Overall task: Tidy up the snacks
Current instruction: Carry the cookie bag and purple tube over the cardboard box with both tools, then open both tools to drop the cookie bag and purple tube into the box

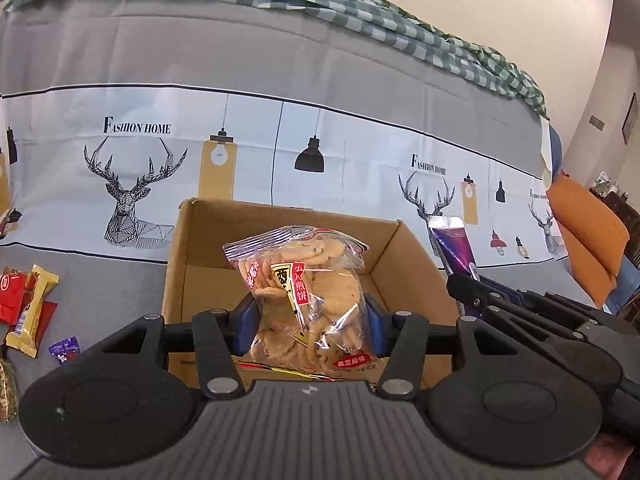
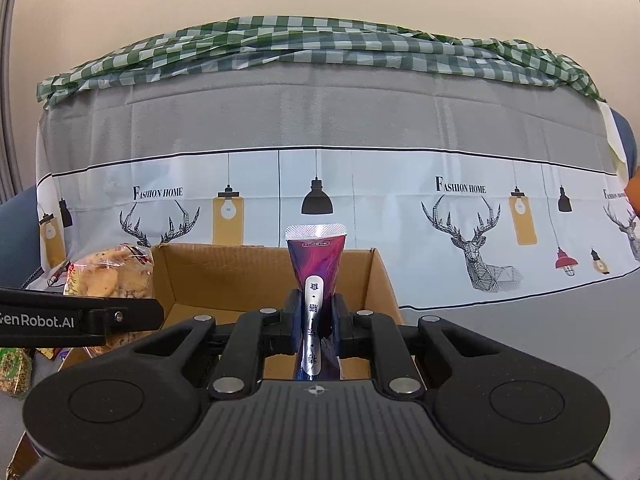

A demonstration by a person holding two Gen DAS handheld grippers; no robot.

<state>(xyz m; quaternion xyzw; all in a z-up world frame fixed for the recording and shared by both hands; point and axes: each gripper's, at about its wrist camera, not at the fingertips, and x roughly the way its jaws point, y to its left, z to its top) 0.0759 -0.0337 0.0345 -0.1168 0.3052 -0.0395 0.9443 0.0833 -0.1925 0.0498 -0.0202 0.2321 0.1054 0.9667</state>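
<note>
My left gripper (image 1: 310, 322) is shut on a clear bag of round biscuits (image 1: 308, 300), held upright over the open cardboard box (image 1: 208, 248). The same biscuit bag (image 2: 116, 276) shows at the left of the right wrist view, beside the left gripper's black arm. My right gripper (image 2: 316, 322) is shut on a narrow purple snack packet (image 2: 316, 264) with a silver strip, standing upright above the box (image 2: 240, 276). That purple packet (image 1: 454, 246) also appears past the box's right wall in the left wrist view. The box's floor looks bare where visible.
Loose snacks lie on the grey cloth left of the box: red packets (image 1: 12, 294), a yellow bar (image 1: 34, 312), a small purple wrapper (image 1: 65, 350), a green-speckled bag (image 2: 14, 372). A sofa back draped with deer-print cloth (image 1: 132, 192) rises behind. An orange cushion (image 1: 588, 236) sits right.
</note>
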